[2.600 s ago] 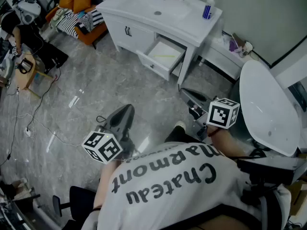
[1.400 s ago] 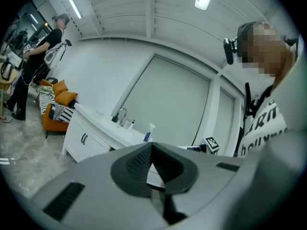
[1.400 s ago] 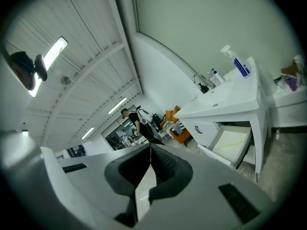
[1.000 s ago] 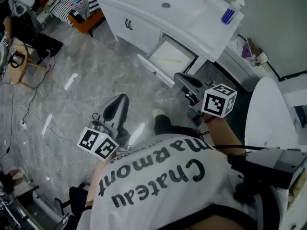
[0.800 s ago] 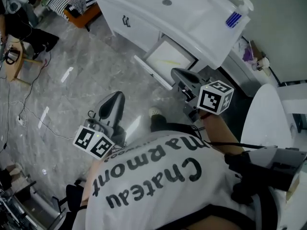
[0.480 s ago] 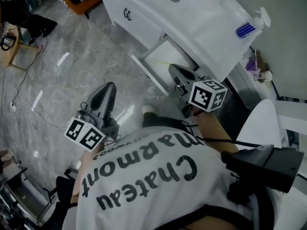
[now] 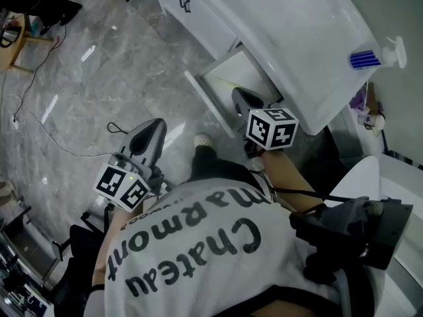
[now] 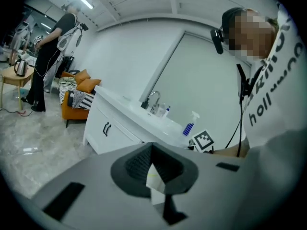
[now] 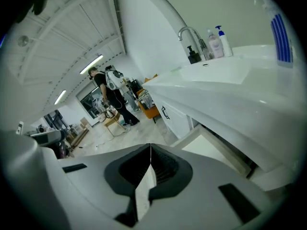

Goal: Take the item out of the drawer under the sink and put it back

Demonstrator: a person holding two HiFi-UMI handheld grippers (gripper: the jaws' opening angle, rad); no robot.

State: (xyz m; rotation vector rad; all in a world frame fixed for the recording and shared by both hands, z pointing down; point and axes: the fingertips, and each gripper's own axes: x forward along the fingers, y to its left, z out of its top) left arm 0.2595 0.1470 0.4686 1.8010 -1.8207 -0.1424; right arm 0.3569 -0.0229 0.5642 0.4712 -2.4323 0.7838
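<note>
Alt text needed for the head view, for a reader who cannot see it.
A person in a white printed shirt holds the right tool at the open drawer under a white sink vanity. The left tool hangs lower, above the grey marble floor; a spray bottle sits on the vanity.

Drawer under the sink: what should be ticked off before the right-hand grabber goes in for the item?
1. Drawer open: ok. The drawer is pulled out from under the sink counter.
2. Item in sight: ok. A thin yellowish item lies inside; what it is, cannot tell.
3. Right gripper in place: ok. The right gripper is above the drawer's near end.
4. Right jaws ready to grab: not ok. They are shut with nothing between them.
5. Left gripper out of the way: ok. The left gripper is shut, empty, above the floor.
</note>
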